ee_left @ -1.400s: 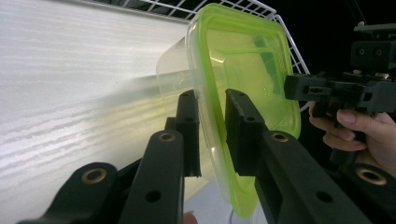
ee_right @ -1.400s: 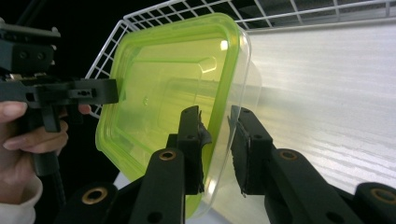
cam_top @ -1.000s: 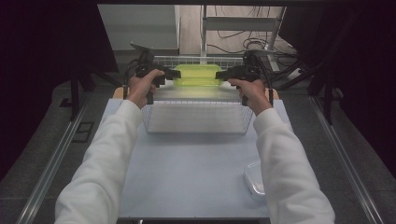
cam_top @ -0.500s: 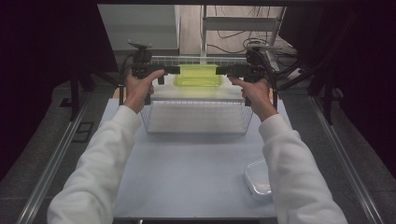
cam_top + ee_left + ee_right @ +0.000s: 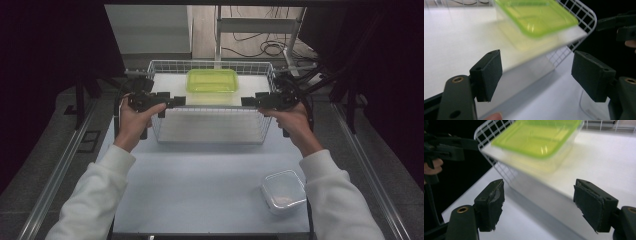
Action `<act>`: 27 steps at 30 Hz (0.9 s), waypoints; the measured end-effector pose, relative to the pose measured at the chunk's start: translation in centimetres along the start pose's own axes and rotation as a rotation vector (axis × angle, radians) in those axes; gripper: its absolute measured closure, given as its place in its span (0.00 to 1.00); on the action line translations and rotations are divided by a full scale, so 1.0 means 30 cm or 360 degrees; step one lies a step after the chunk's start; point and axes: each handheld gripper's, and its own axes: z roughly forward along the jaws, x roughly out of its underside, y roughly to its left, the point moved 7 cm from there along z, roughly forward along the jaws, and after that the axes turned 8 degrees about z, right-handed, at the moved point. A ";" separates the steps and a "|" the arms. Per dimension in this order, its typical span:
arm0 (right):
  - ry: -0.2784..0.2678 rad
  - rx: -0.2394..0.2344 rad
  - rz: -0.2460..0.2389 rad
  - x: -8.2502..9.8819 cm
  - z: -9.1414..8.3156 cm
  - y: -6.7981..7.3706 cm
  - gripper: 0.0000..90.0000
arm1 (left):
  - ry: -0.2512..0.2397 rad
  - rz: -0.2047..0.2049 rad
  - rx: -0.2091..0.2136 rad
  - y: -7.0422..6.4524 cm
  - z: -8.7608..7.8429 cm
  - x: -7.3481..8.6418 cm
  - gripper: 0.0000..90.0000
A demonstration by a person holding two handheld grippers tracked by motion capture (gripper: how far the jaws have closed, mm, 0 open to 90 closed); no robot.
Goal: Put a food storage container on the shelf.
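A clear box with a green lid (image 5: pixel 212 80) rests on a white sheet at the far end of the white wire basket (image 5: pixel 210 134). My left gripper (image 5: pixel 172 101) hovers at the basket's left wall and points inward. At the right wall my right gripper (image 5: pixel 248 101) faces it. Both stand apart from the box; their jaws have just been opening, with nothing between them. In the left gripper view the green-lidded box (image 5: pixel 536 15) lies beyond the left gripper (image 5: pixel 536 75). The right gripper view shows the green-lidded box (image 5: pixel 539 137) ahead of the right gripper (image 5: pixel 539 202).
A small clear lidded tub (image 5: pixel 283 191) sits on the pale table (image 5: pixel 200 190) at the near right. Metal rails run along both table sides. Cables and a metal frame (image 5: pixel 260 30) stand behind the basket.
Both grippers were closed in on the green-lidded box from either side. They have opened and drawn outward and back toward me, and the box stays in the basket.
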 end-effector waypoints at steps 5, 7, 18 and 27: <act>0.0062 0.0007 -0.0024 0.109 -0.031 -0.009 0.28 | 0.0027 -0.0043 0.0067 -0.036 -0.010 0.125 0.27; 0.0080 0.0011 -0.0035 0.154 -0.046 -0.020 0.29 | 0.0047 -0.0048 0.0075 -0.049 -0.011 0.174 0.27; 0.0117 0.0039 0.0005 0.395 -0.093 -0.081 0.32 | 0.0201 -0.0042 0.0048 -0.096 -0.013 0.418 0.28; 0.0216 0.0089 0.0046 0.551 -0.064 -0.114 0.32 | 0.0358 -0.0033 0.0056 -0.100 0.009 0.549 0.28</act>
